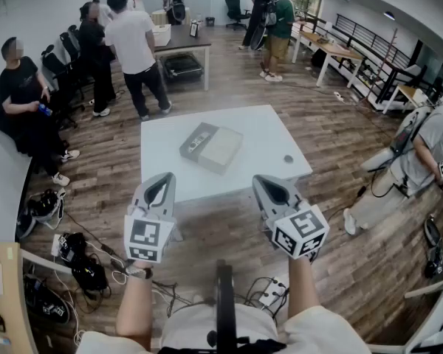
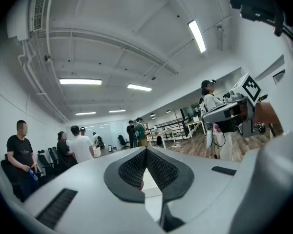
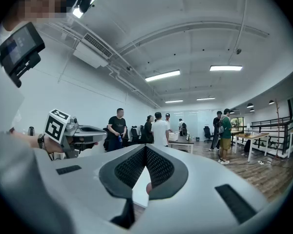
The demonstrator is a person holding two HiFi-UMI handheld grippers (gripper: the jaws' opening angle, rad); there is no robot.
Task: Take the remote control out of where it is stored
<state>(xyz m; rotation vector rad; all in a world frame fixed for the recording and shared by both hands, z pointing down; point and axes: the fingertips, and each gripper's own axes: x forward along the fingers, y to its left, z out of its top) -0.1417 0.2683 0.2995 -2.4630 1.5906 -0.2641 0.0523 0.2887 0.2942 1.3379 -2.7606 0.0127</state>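
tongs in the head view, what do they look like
Left tongs and right tongs are pale grey tapered shells with dark textured pads, each carrying a white cube with black square markers. The person wears a light top.

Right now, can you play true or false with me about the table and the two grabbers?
1. A box lies on the white table. True.
2. The left gripper holds the box. False: it is shut on nothing, held in the air on the near side of the table.
3. The right gripper has its jaws together too. True.
4. The small round thing sits on top of the box. False: it lies on the table, apart from the box, nearer the right edge.
5. Nobody else is in the room. False: people stand beyond the table.
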